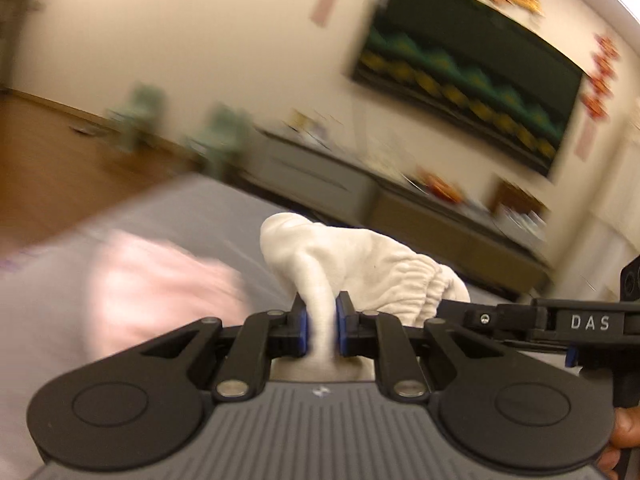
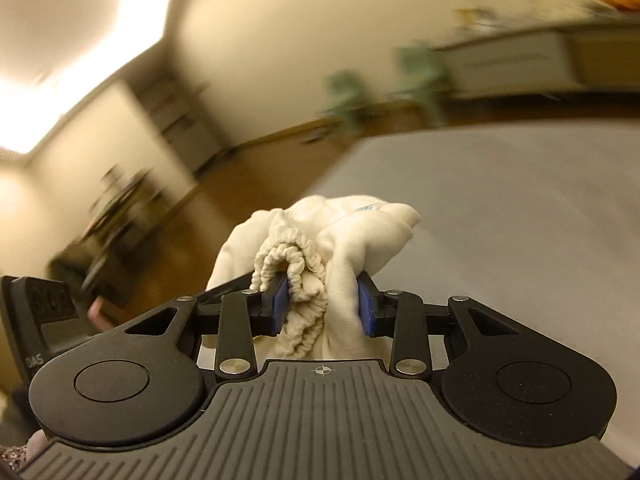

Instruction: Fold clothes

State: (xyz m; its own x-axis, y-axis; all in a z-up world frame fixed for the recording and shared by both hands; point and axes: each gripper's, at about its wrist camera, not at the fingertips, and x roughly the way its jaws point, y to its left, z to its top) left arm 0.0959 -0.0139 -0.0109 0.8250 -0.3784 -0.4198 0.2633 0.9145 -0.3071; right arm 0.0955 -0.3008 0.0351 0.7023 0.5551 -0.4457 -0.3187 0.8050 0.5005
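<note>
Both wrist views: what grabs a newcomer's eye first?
The cream garment, bunched dead centre in both views, its gathered elastic band bulging from the right claw, which is shut on it. The left claw pinches a thin fold of the same cloth. Behind lie a grey bed surface and a blurred pink cloth, left.

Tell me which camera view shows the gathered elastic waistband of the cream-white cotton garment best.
The right wrist view: the ruffled elastic waistband loops sharply right at the right hand-held gripper, whose blue pads clamp the bunched cream-white cotton garment. The left wrist view shows only a short gathered stretch of it, farther off and partly hidden.
</note>
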